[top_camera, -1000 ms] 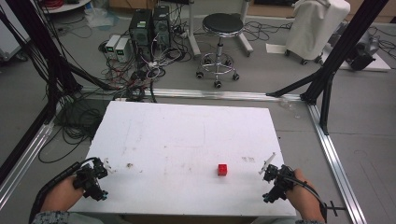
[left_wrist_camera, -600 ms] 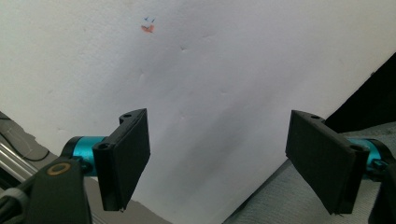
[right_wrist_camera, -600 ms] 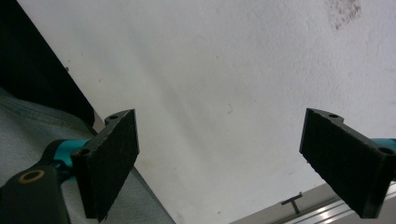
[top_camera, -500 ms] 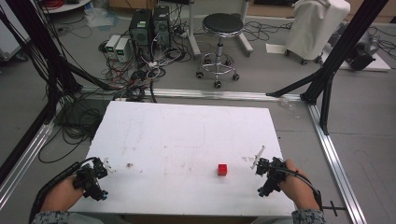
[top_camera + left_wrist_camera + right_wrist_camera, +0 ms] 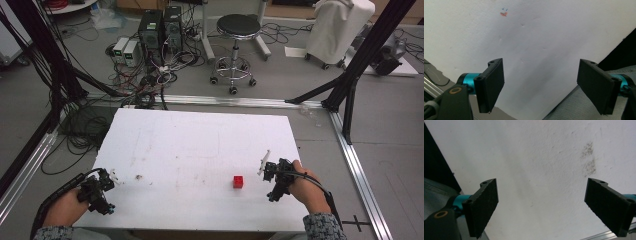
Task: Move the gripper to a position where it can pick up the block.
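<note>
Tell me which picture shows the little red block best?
The high view: the red block sits in plain sight on the white table, left of the right tongs. Both gripper views look at bare table between their open jaws, with no block there.

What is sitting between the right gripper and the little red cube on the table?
Nothing visible. In the high view, the right gripper hovers just to the right of the red cube, with bare white table between them. Its jaws are wide open.
</note>
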`<state>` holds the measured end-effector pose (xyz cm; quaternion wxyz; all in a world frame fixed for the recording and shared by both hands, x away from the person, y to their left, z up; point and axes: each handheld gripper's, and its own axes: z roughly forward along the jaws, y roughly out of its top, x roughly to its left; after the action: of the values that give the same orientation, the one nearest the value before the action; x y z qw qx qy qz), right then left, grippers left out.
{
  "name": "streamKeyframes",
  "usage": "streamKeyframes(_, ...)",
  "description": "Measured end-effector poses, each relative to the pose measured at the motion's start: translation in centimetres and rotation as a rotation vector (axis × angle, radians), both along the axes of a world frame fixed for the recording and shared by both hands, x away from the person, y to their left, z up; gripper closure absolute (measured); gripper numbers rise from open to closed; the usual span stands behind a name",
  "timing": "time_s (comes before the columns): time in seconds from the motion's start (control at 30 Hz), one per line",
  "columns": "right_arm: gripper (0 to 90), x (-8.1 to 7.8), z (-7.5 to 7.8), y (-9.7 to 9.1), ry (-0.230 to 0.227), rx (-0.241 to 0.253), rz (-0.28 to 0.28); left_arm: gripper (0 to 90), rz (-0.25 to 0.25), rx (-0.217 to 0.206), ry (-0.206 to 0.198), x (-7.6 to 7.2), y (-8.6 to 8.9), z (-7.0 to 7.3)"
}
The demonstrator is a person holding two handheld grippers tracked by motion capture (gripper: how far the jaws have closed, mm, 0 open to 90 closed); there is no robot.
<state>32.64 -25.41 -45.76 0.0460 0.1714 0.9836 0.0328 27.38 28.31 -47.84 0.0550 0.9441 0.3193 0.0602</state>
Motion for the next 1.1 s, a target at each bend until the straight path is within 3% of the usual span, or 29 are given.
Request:
streamKeyframes(0.37,11.3,1.5,-0.7,2.5,-0.008,-0.008,0.088,22.1,0.000,0.001,0.002,0.0,0.0,0.0)
streamKeyframes(0.53,11.2,2.1,-1.4,3.7,0.015,-0.003,0.119,22.1,0.001,-0.001,0.001,0.0,0.1,0.0)
streamKeyframes(0.83,11.2,2.9,-2.7,5.0,0.069,-0.043,0.176,22.1,0.006,-0.006,0.003,-0.1,0.2,0.0)
streamKeyframes(1.1,11.2,3.6,-2.6,6.2,0.085,-0.072,0.211,22.1,-0.001,-0.003,0.003,0.0,0.2,-0.1)
